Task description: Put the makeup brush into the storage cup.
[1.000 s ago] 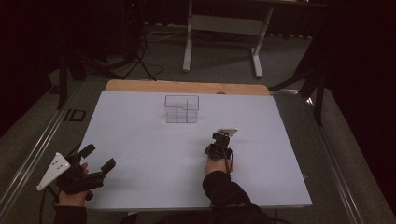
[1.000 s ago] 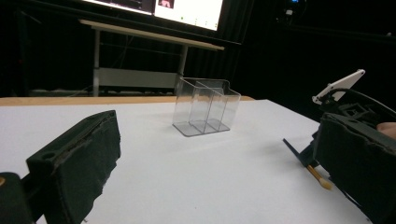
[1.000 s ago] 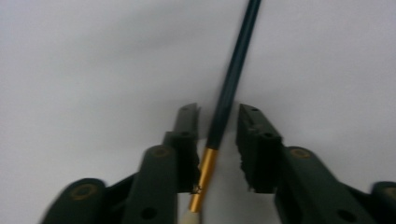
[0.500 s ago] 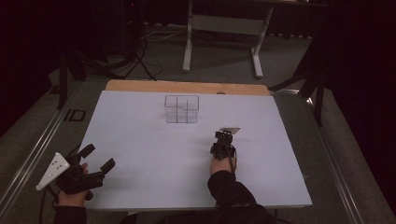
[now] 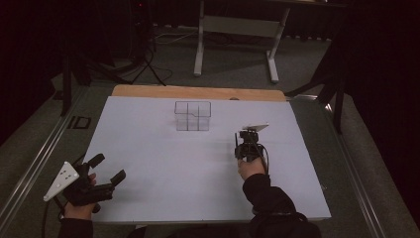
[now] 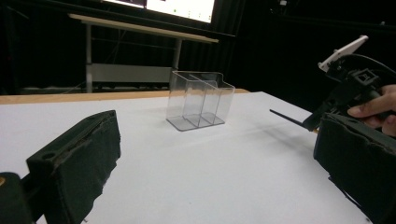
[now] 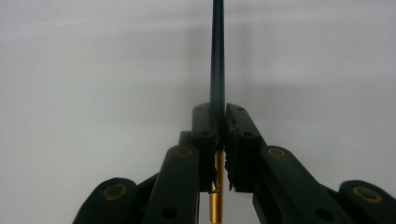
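Observation:
My right gripper is shut on a thin dark stick with a gold end, which runs straight out between its pads over the white sheet. In the high view the right gripper hangs right of centre, above the sheet. From the left gripper view, the stick slants down from that gripper. A clear divided container stands upright at the far middle of the sheet, also seen as the container ahead of my left gripper. The left gripper rests open at the near left corner, with nothing between its jaws.
A white sheet covers the table, with a wooden strip along its far edge. Beyond the table stand a desk's white legs and dark tripod stands on a grey carpet. The sides are dark.
The right gripper has lifted slightly and drifted right and away from the person, carrying the stick. The left gripper has stayed in place.

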`<state>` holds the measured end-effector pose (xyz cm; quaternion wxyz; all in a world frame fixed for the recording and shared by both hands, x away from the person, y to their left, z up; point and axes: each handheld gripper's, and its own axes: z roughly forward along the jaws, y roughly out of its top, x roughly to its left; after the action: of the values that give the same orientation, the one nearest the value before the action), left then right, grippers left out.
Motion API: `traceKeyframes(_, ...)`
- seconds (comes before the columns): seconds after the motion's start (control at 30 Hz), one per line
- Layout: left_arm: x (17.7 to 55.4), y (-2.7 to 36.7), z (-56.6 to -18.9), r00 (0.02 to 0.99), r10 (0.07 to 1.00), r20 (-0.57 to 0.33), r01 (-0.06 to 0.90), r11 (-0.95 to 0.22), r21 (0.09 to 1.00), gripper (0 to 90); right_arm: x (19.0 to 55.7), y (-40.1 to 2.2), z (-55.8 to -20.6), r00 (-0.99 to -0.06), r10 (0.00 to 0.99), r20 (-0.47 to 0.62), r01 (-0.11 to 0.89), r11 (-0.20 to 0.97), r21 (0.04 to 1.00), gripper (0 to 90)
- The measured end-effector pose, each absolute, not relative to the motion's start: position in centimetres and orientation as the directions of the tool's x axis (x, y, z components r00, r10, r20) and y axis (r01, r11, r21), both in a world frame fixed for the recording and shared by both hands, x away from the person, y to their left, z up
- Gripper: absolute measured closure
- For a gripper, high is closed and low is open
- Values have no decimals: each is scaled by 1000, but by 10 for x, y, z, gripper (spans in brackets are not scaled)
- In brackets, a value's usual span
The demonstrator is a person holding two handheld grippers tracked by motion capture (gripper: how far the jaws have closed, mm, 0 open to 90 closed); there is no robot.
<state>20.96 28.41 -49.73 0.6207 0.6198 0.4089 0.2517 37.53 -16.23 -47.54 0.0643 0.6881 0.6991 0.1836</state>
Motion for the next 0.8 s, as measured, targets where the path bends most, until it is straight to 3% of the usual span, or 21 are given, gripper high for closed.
traceKeyframes(0.43, 210, 280, -499, 546, 817, -184, 213, 77, 974, 9, 388, -189, -480, -414, 905, 101, 888, 377, 265, 831)
traceKeyframes(0.8, 213, 274, -502, 558, 813, -168, 247, 30, 969, 9, 386, -196, -479, -657, 752, 42, 735, 628, 256, 832)
